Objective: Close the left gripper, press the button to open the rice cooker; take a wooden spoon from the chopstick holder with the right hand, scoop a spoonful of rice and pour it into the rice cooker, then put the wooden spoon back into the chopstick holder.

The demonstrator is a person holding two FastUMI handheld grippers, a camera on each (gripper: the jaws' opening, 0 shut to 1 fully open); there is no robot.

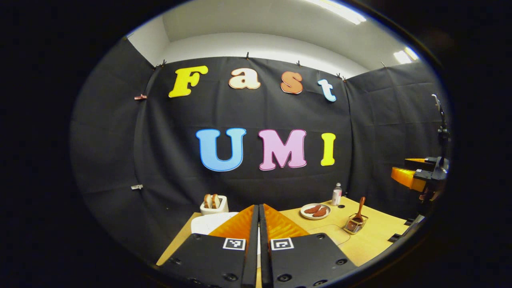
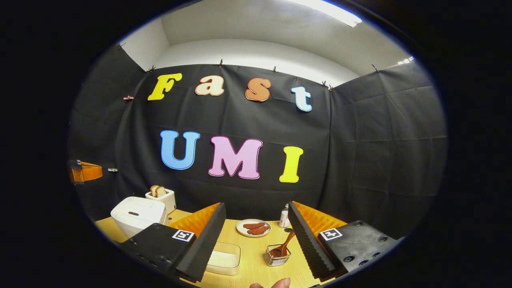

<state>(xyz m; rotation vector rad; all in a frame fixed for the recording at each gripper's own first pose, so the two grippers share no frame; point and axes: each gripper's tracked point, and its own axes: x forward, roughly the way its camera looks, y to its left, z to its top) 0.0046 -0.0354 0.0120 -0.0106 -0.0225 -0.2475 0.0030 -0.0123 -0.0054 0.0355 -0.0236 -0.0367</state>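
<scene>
Above the table (image 2: 248, 256), the left gripper (image 1: 259, 212) hangs with fingers pressed together, the rice cooker (image 2: 138, 214) below. The right gripper (image 2: 256, 224) spreads wide, wooden spoon (image 2: 283, 247) upright in its holder (image 2: 277, 258) between the fingers, untouched.

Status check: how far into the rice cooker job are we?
Done: left gripper is closed, fingers together. In hand: nothing yet; the rice cooker lid is down, button not yet pressed. Left: right gripper is open and empty, wooden spoon sits in the chopstick holder, rice container untouched. So pressing, scooping, pouring and returning all remain.
</scene>
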